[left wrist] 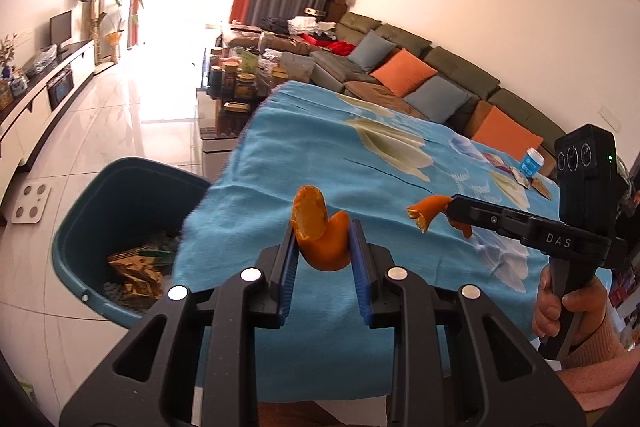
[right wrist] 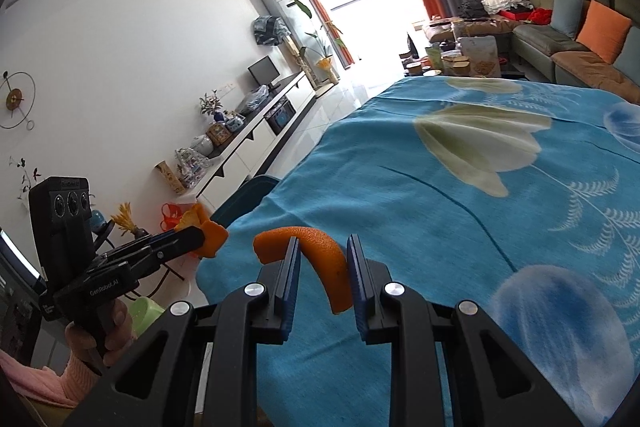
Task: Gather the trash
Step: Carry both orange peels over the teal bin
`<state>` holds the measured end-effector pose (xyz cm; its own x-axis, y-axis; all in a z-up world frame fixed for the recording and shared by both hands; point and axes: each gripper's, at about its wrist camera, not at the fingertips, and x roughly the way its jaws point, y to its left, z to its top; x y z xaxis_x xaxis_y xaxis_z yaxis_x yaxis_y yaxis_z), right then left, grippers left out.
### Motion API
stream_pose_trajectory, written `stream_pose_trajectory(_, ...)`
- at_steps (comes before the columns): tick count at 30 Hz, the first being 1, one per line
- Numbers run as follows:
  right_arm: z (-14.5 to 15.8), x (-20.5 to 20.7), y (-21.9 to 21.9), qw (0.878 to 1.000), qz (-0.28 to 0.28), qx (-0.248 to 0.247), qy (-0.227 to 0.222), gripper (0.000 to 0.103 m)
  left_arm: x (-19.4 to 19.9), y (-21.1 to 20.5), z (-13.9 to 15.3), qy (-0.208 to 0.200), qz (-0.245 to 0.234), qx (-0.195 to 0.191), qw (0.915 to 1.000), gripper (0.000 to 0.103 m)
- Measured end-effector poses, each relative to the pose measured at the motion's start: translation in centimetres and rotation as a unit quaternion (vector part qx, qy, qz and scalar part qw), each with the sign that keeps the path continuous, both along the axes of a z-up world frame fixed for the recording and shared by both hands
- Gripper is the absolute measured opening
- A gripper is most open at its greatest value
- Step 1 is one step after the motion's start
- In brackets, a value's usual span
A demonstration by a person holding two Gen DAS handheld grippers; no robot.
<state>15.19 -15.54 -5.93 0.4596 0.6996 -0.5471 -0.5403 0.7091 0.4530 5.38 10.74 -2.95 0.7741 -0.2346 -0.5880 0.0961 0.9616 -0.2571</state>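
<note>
Hand-held gripper left (left wrist: 323, 247) and hand-held gripper right (right wrist: 323, 263) each pinch an orange peel above our blue-clothed bench (left wrist: 392, 163). Below its edge waits the teal bin (left wrist: 100, 195). Left peel (left wrist: 320, 231), right peel (right wrist: 316, 255): curled, thinly held, either may slip onto cloth.

Clearance at table's near-left corner
Teal plastic bin (left wrist: 120, 187) mouth unobstructed beside blue flower-print tablecloth (left wrist: 360, 155); small items crowd its far-right edge.
</note>
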Motion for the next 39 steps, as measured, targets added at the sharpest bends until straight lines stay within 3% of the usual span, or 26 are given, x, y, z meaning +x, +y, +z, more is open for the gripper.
stream_pose_trajectory(22, 0.7, 2.1, 6.7, 0.997, 0.078, 0.017, 0.013, 0.022, -2.7, 6.8, 2.2, -0.016, 0.083, 0.014, 0.9964, 0.025)
stream_pose_trajectory(39, 1.1, 3.8, 11.2, 0.993, 0.117, 0.012, 0.02, 0.022, -2.5, 10.9, 1.8, -0.007, 0.114, 0.006, 0.9934, 0.025)
